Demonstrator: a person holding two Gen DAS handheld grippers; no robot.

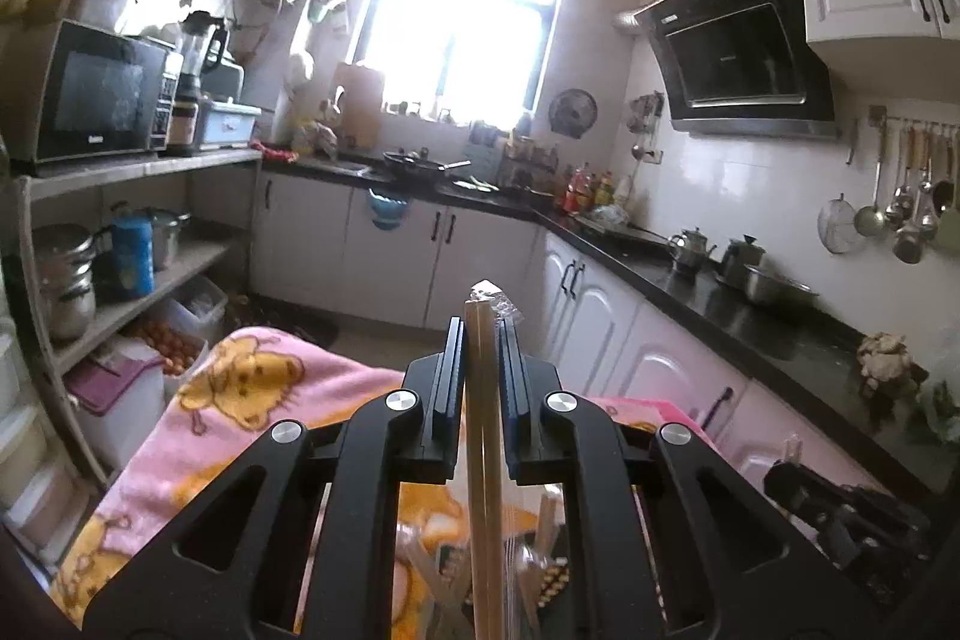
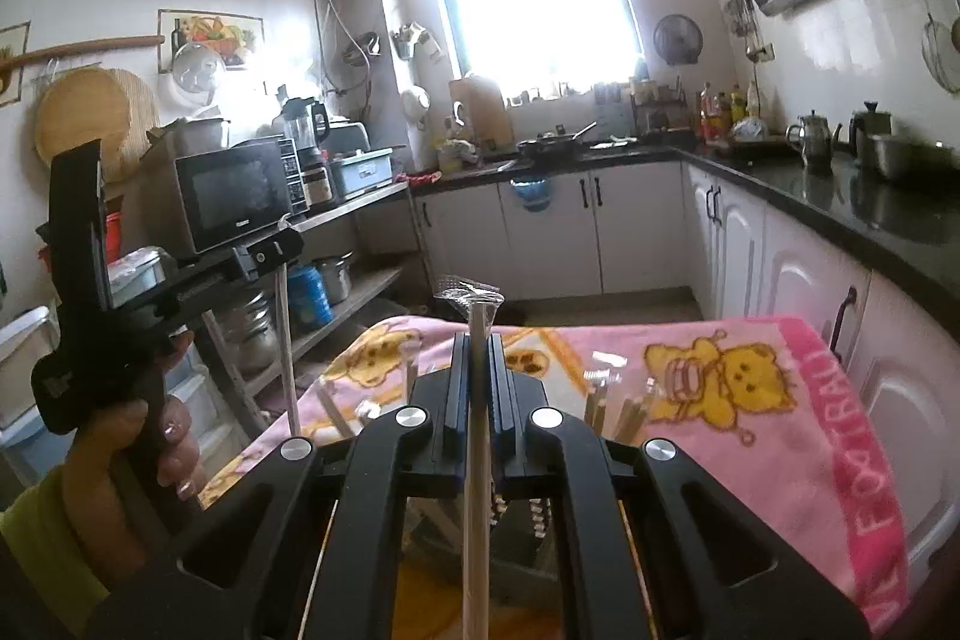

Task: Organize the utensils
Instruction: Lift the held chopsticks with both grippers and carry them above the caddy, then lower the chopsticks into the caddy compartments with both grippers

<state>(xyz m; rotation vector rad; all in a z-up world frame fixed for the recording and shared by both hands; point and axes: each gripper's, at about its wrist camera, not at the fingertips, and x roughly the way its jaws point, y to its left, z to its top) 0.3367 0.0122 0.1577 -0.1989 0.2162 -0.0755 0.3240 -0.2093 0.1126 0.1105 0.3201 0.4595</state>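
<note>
- The left tongs [image 1: 481,334] are closed on a wrapped pair of chopsticks [image 1: 480,400]; the sticks run upright between the two pads, and the clear wrapper sticks out above the tips.
- The right tongs [image 2: 480,349] are closed too, on a second wrapped chopstick pair [image 2: 477,448], a pale wooden one that also stands upright, with the crinkled end of the wrapper above.
- In the right wrist view the left tool is seen from the side, held by the person's hand [image 2: 138,436], and its chopsticks hang down from it, well above the pink towel [image 2: 780,400].
- The pink towel with yellow bears covers the worktop below both tools. On it, just under the tongs, stands a dark holder [image 2: 480,538] with more wrapped sticks [image 2: 606,400] pointing up around it. The shape of the holder is mostly hidden by the tongs.
- The step in hand seems to be the carrying: each tool has one pair lifted, and neither pair is placed yet.
- The next move probably calls for lowering one pair at a time, kept vertical, into a free place of the holder, and loosening the grip only when the lower end is inside. The other sticks stand close, so a tilted entry could push them.
</note>
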